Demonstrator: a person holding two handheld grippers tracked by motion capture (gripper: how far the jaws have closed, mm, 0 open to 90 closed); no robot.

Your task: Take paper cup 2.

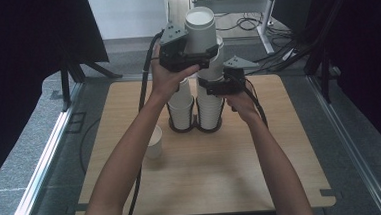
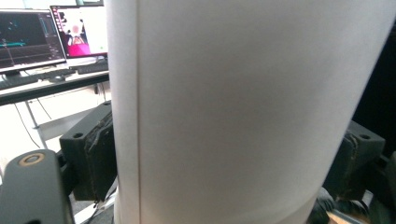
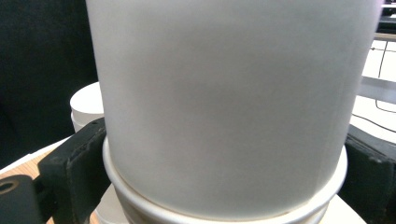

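On the counter (image 1: 261, 148), the right claw (image 1: 216, 87) pinches the right cup stack (image 1: 210, 109) steady. Above that stack, the left claw (image 1: 188, 57) pinches the top cup (image 1: 200, 29), apparently pulling it free; next, lift clear.

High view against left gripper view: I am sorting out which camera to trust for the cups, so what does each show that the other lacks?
The high view gives the wooden table, two stacks of cups in a black holder, a single cup beside the left forearm, and the right gripper closed on the right stack.

The left gripper view gives two lit monitors on a desk and the seam running down the cup wall.

Both show the left gripper clamped on the raised top cup.
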